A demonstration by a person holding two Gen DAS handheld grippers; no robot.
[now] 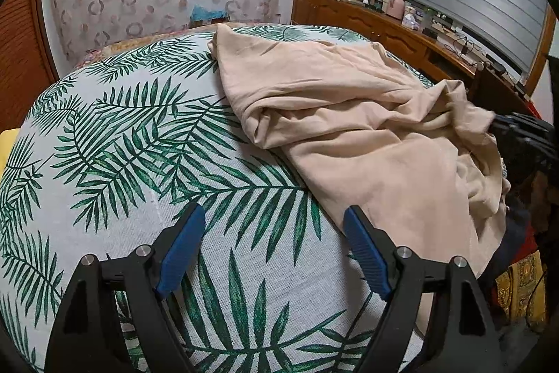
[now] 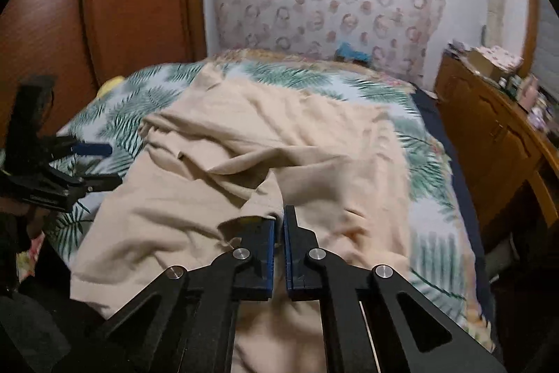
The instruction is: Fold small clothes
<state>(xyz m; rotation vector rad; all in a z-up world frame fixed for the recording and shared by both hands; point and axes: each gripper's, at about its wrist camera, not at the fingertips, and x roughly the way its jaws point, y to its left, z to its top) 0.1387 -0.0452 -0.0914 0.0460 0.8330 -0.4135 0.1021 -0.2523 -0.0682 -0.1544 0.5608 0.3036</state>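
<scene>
Right tongs pinch a fold of the rumpled beige cotton garment lying toward the right edge of the palm-leaf-print bed, probably lifting it to spread flat, while left tongs hover spread wide, empty.

Garment lies on bedspread; dresser stands beside.

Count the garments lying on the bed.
1. A single beige garment lies crumpled on the palm-leaf bedspread, its near edge pinched in the right gripper; the left gripper is open beside it. Folds could hide another piece.
</scene>
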